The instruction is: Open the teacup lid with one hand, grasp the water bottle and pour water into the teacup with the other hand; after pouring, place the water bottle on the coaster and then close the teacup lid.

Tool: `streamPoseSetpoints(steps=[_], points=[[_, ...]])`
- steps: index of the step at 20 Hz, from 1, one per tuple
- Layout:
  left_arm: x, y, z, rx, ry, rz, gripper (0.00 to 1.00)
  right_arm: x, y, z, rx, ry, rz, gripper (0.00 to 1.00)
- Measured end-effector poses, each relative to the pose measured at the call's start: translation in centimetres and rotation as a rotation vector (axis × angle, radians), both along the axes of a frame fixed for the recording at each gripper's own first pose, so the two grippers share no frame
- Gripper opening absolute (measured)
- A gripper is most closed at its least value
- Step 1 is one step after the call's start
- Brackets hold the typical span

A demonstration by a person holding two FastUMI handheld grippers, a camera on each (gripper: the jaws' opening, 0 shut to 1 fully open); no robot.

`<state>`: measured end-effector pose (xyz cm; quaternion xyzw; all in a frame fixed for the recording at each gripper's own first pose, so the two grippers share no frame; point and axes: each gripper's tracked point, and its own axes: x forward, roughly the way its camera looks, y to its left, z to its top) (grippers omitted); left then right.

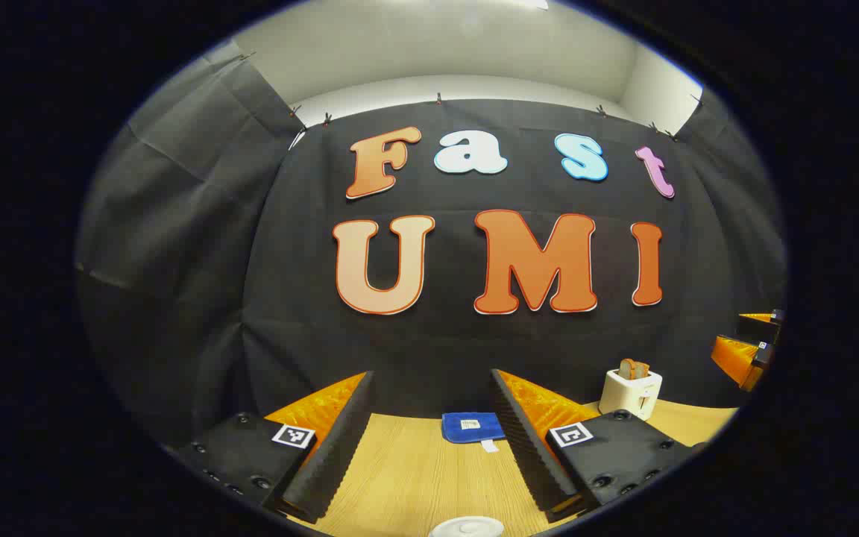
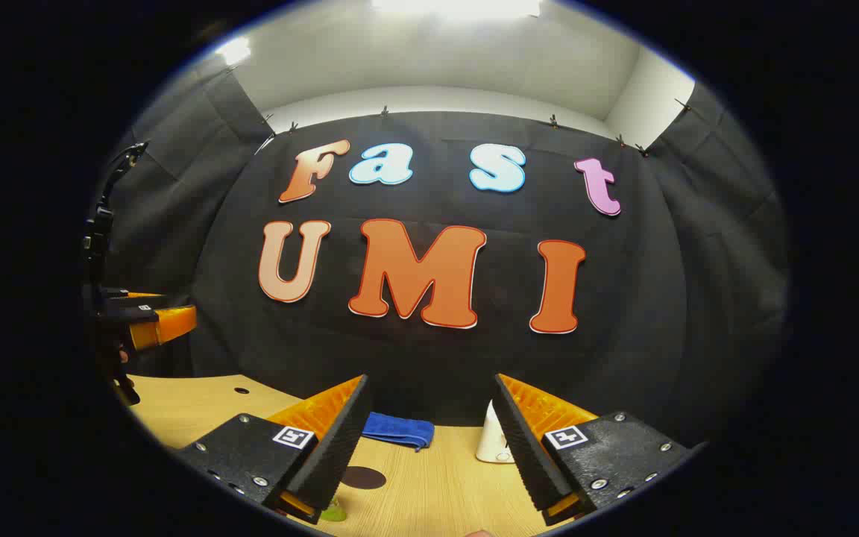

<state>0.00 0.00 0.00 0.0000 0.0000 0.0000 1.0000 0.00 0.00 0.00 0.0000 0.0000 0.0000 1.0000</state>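
The white teacup lid [image 1: 467, 528] peeks up at the bottom edge of the left gripper view, just below and between my left gripper's fingers. My left gripper [image 1: 431, 380] is open with nothing in it. In the right gripper view my right gripper [image 2: 429, 382] is also open and holds nothing. A dark round coaster [image 2: 364, 477] lies on the wooden table [image 2: 429, 485] just inside its left finger. A small green object [image 2: 334, 513] shows under that finger; I cannot tell what it is. The right gripper [image 1: 743, 350] appears at the far right of the left gripper view, and the left gripper [image 2: 153, 324] at the far left of the right gripper view.
A folded blue cloth [image 1: 470, 429] [image 2: 398, 430] lies at the back of the table by the black wall. A white toaster [image 1: 629, 391] holding bread stands to its right, half hidden behind my right finger [image 2: 493, 444]. A small hole [image 2: 241, 390] marks the tabletop at left.
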Motion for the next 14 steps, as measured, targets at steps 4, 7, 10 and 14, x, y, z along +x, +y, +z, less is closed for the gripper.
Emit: streamPoseSetpoints(steps=[4, 7, 10, 14], points=[[0.4, -0.6, -0.5, 0.012, 0.009, -0.011, 0.96, 0.3, 0.9, -1.0, 0.031, 0.036, 0.034, 0.96], [0.6, -0.3, -0.7, 0.01, 0.015, -0.007, 0.96, 0.5, 0.9, -1.2, 0.051, 0.051, 0.04, 0.96], [0.6, 0.1, -1.3, 0.012, 0.032, 0.004, 0.96, 0.6, 0.8, -1.0, 0.052, 0.052, 0.034, 0.96], [0.7, -0.2, -1.9, 0.009, 0.05, -0.021, 0.96, 0.7, 1.3, -1.3, 0.063, 0.064, 0.047, 0.96]])
